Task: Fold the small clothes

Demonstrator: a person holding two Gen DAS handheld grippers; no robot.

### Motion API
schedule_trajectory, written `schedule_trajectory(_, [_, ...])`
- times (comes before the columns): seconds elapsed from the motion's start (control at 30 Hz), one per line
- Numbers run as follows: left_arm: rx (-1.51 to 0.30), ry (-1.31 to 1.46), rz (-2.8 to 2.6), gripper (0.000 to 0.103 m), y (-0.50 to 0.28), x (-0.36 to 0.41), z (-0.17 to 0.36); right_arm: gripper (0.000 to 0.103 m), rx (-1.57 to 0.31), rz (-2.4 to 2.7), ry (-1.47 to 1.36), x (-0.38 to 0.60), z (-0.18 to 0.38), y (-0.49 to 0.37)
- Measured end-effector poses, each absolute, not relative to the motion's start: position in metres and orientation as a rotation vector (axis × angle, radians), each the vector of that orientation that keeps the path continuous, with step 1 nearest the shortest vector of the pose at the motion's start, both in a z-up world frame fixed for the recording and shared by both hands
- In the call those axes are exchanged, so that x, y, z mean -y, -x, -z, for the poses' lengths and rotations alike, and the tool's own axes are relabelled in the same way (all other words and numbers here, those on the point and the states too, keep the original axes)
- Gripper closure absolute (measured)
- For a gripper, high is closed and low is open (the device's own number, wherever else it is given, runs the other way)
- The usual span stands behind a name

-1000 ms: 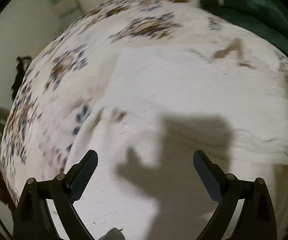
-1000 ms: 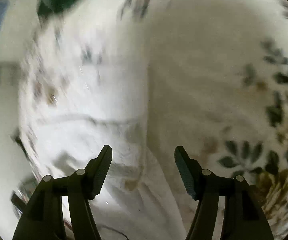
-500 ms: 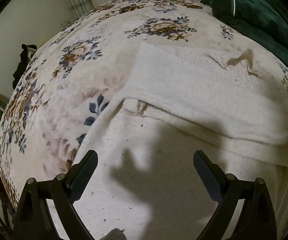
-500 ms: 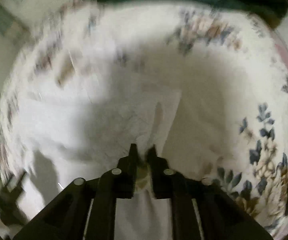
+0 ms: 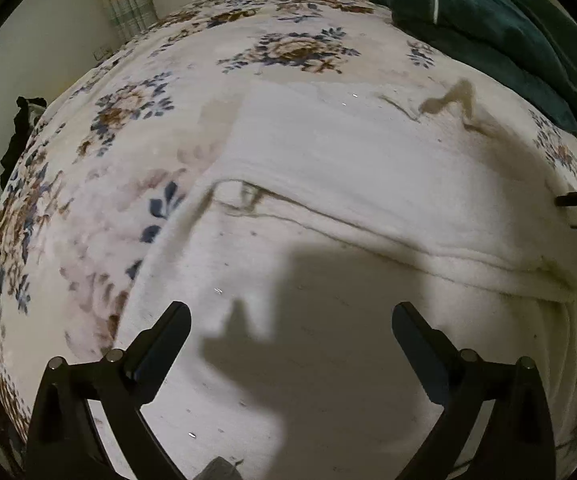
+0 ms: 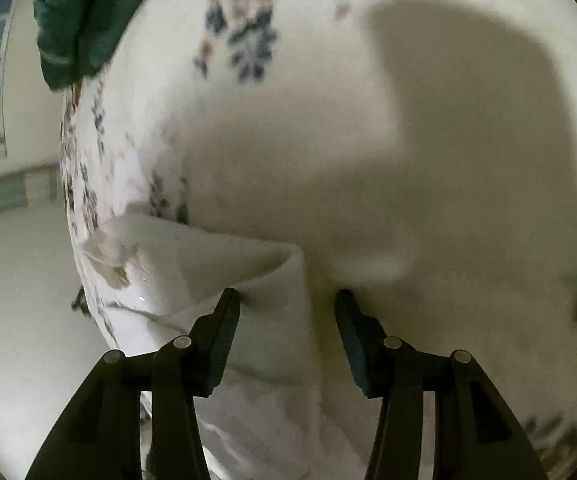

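White garment (image 5: 348,168) long axis crosswise, folded; left claw (image 5: 290,328) wide, empty; right claw (image 6: 287,312) parted, straddling fold.

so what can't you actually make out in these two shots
- Left wrist view: the near end of the white garment is cut off by the frame bottom and dimmed by the left claw's shadow.
- Left wrist view: the green clothing runs off the top right edge.
- Right wrist view: blur and shadow hide whether the right claw touches the garment fold between its parted fingers.

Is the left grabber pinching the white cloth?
No, the left gripper is wide open above the white garment, holding nothing.
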State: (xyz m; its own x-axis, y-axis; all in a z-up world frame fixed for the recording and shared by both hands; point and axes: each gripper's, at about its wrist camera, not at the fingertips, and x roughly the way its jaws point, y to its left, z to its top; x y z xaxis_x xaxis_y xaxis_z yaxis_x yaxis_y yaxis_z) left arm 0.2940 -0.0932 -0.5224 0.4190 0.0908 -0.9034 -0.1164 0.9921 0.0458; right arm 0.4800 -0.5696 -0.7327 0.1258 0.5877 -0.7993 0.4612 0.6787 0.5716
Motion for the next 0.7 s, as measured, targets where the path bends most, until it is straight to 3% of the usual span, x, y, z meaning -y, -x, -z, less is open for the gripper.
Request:
schedule_trajectory(0.03, [-1.134,0.017,-0.134,0.0,-0.291,0.098,0.521,0.096,-1.49,-0.116,-0.863,0.567,0.73,-0.483])
schedule_trajectory(0.2, [-1.136,0.001,-0.19,0.0,-0.26,0.126,0.509,0.097,-1.353,-0.035,-0.718,0.585,0.689,-0.494])
schedule_trajectory(0.37, [-1.176,-0.002,-0.225,0.0,-0.232,0.159,0.51,0.097,-1.451,-0.093,-0.559,0.574,0.707,-0.526])
schedule_trajectory(0.47, [-1.207,-0.005,-0.222,0.0,-0.216,0.181,0.508,0.086,-1.522,-0.147,-0.541,0.572,0.709,-0.526])
schedule_trajectory(0.53, [-1.23,-0.005,-0.212,0.0,-0.202,0.195,0.505,0.063,-1.525,-0.142,-0.502,0.579,0.694,-0.502])
schedule_trajectory(0.7, [-1.309,-0.029,-0.194,0.0,-0.17,0.226,0.511,0.059,-1.59,-0.239,-0.497,0.569,0.682,-0.409])
